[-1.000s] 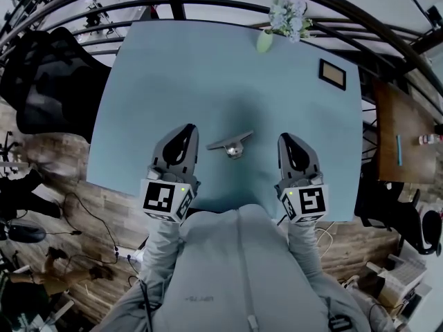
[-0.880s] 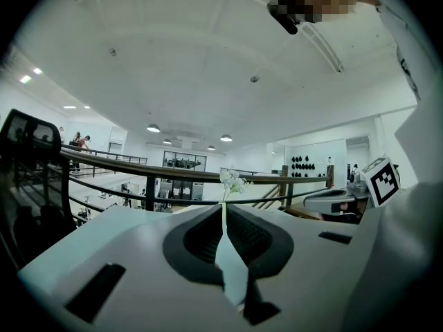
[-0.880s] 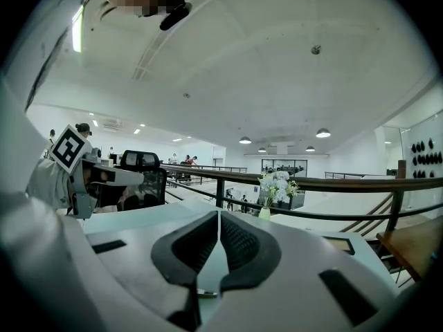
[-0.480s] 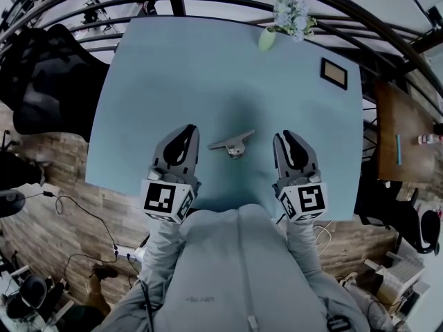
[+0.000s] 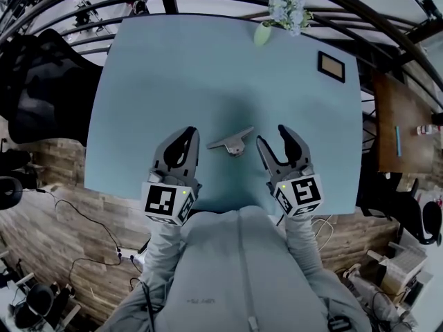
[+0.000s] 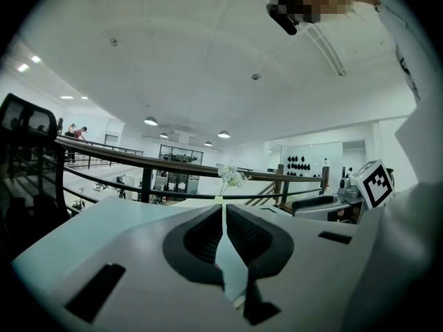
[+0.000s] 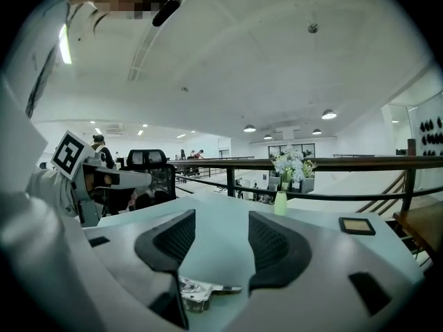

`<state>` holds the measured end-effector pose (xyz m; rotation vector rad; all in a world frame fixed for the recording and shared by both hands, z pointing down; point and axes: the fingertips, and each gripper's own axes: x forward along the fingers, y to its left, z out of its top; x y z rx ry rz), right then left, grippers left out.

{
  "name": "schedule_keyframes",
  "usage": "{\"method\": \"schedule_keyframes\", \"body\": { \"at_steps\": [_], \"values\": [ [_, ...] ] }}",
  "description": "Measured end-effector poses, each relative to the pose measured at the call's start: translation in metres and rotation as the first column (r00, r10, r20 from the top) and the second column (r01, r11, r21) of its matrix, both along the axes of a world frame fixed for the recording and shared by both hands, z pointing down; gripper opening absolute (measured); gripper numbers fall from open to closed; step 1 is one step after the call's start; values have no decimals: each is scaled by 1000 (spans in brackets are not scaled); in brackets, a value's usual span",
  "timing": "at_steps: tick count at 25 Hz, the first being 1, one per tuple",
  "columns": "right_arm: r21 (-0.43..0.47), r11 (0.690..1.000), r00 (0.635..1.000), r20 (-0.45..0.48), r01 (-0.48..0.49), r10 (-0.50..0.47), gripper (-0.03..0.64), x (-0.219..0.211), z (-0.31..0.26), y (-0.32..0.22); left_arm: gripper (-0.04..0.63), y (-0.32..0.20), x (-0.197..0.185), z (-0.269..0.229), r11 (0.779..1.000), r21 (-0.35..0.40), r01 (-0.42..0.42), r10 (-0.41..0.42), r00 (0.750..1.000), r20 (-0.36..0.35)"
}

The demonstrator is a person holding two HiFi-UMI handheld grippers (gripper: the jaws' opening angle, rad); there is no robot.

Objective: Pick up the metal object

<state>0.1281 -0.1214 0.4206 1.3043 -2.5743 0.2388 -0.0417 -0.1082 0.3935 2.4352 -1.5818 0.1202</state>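
The metal object [image 5: 232, 142] lies crosswise by the worktop's [image 5: 173, 68] near edge, just left of my right hand-held gripper [image 5: 271, 137], whose empty jaws are opening; my left hand-held gripper [image 5: 187, 133] is closed.

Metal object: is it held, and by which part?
Not held. The metal object lies on the table; right gripper's jaws are opening, clear of it; left gripper shut, empty.

Open tabletop [image 5: 173, 81] around metal object [image 5: 230, 142]
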Motion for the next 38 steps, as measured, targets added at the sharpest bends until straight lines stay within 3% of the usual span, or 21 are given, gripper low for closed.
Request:
{"method": "schedule_keyframes", "body": {
  "at_steps": [13,28,38],
  "values": [
    [-149,986,997,-13,76,-79,308,-39,68,15,40,6,8,24,998,-54,-37,36,999,-19],
    [-336,942,995,-94,-8,-25,348,-53,180,22,40,13,3,53,991,-109,-71,69,997,-27],
    [-356,933,982,-188,-45,-24,348,-59,214,17,40,14,-5,64,988,-129,-86,82,996,-33]
  ]
}}
